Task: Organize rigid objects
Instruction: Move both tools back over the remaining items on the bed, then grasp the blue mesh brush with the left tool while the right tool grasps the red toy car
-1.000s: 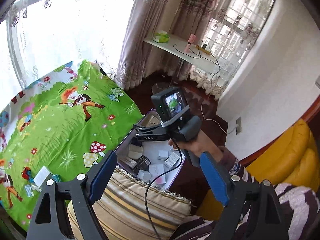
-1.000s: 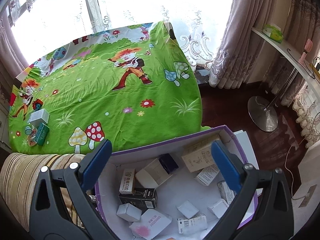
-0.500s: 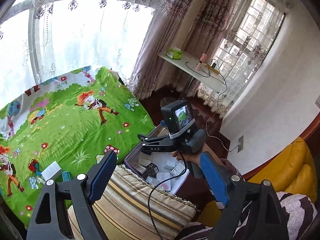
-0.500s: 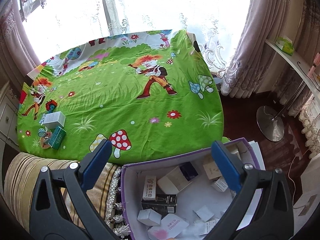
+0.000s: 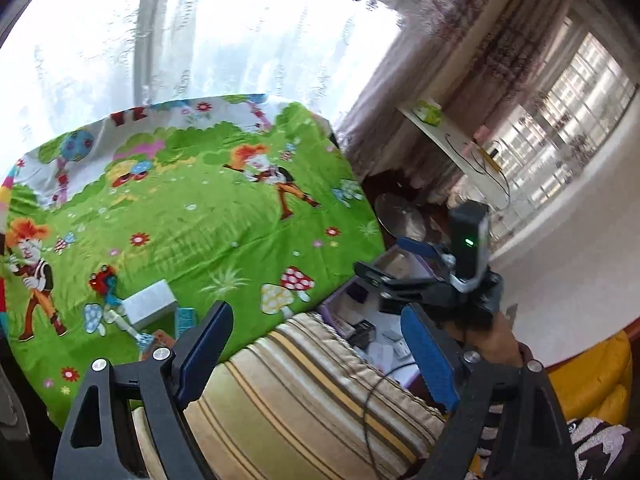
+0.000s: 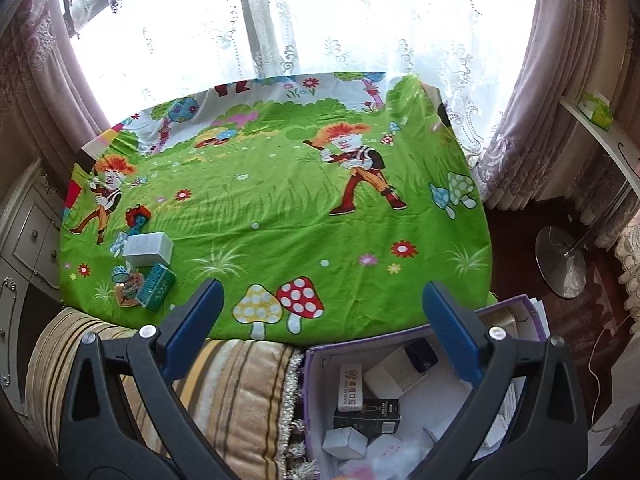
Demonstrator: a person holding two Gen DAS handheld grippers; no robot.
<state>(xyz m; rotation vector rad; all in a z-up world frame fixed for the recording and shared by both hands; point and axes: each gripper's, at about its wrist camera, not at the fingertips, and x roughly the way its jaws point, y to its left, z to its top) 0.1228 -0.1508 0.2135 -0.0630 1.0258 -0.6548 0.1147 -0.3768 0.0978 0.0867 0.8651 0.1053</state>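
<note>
A white box [image 6: 148, 247] and a teal box [image 6: 156, 286] lie at the near left of the green cartoon tablecloth [image 6: 280, 208], beside a small orange item [image 6: 127, 293]. They also show in the left wrist view, the white box [image 5: 149, 307] beside the teal box [image 5: 186, 319]. A purple box [image 6: 505, 312] holding several small cartons [image 6: 366, 413] sits at lower right. My right gripper [image 6: 322, 320] is open and empty above the table's near edge. My left gripper [image 5: 318, 350] is open and empty over a striped cushion [image 5: 304, 396]. The right gripper [image 5: 404, 264] shows in the left wrist view.
A striped cushion [image 6: 224, 396] lies below the table's near edge. White drawers [image 6: 24, 240] stand at the left. A white shelf [image 6: 600, 132] and a round metal stand base [image 6: 560, 260] are at the right. A yellow seat [image 5: 592, 380] is at lower right. Curtained windows lie behind.
Both grippers have swung left and pulled back, so more of the tablecloth and the boxes on it show. The purple box has slid toward the lower right. Both stay open.
</note>
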